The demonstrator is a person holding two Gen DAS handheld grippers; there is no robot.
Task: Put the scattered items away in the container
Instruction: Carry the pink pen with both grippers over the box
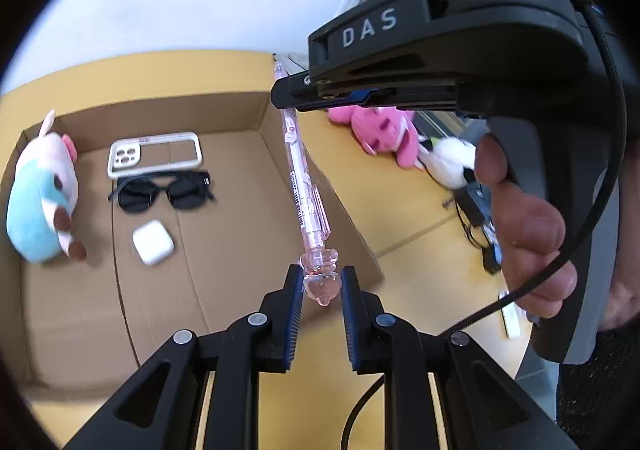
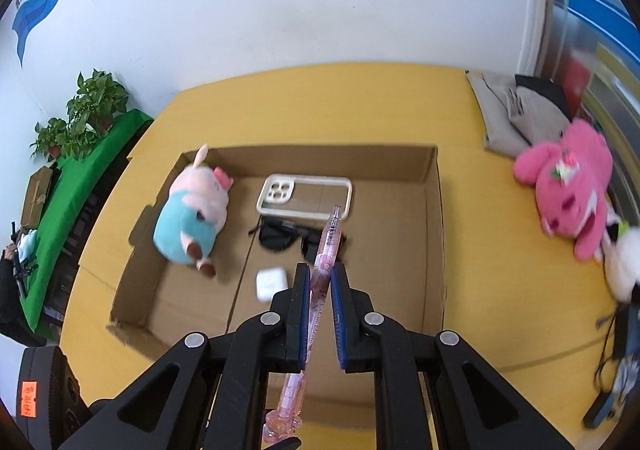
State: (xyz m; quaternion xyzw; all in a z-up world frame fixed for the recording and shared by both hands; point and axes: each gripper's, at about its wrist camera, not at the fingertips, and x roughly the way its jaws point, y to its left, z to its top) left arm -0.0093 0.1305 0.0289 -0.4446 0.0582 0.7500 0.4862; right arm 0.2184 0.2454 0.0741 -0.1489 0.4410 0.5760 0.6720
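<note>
1. A pink see-through pen [image 1: 304, 185] hangs between two hand-held tongs above an open cardboard box [image 2: 434, 209] on a yellow counter [image 2: 488, 209].
2. The left tongs [image 1: 321, 286] are clenched on the pen's bulbous clear cap end, which sits between the blue-lined pads.
3. The right tongs [image 2: 321, 282] are clenched on the pen's barrel further along; in the left wrist view they cross the frame from the right, with a hand [image 1: 528, 246] on the black grip.
4. In the right wrist view the pen runs through the pads, tip pointing out over the box and cap end near the bottom edge.
5. Inside the box lie a plush pig in blue [image 2: 192, 213] by the left wall, a clear phone case [image 2: 306, 195] near the far wall, dark sunglasses [image 2: 288, 236] just in front of the case, and a white earbud case [image 2: 271, 282] nearer the camera.
6. Outside the box, at the counter's right edge, a pink plush toy [image 2: 568, 181] lies beside a white plush [image 2: 622, 266], with folded grey cloth [image 2: 516, 117] behind them.
</note>
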